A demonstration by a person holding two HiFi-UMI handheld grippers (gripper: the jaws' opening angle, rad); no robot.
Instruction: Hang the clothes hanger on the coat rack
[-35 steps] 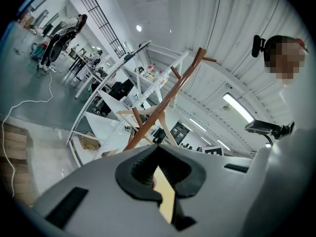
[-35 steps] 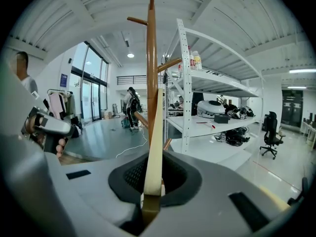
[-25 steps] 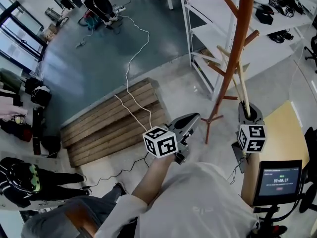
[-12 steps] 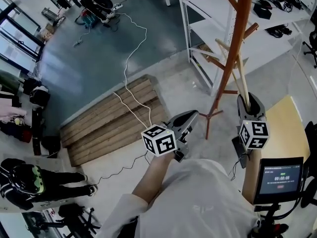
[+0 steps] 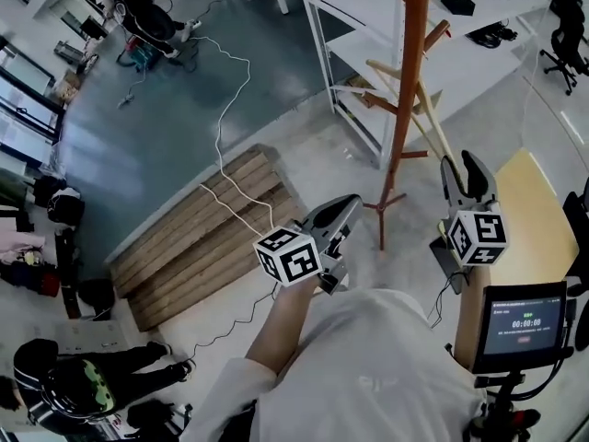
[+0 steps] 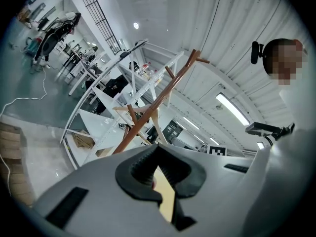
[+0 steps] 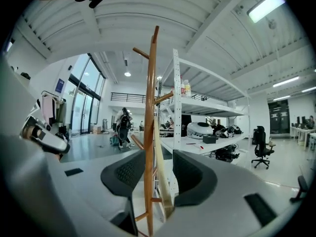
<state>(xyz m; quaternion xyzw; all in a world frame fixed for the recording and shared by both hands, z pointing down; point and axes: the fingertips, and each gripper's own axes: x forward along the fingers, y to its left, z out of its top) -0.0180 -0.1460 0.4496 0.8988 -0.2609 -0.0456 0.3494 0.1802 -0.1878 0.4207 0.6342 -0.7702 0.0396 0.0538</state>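
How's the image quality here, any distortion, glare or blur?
Head view: sharp, evenly lit, mild bowing at the edges. Left gripper view: heavy fisheye, black corners, shelving curved. Right gripper view: same fisheye, coat rack sharp, ceiling light blown out.

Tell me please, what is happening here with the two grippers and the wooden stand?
A person holds a gripper in each hand in front of a tall wooden coat rack. A pale wooden hanger appears to hang on the rack, with its lower end between the jaws of the right gripper. Those jaws are opening and do not press on it. The left gripper is shut and empty, held off to the side.
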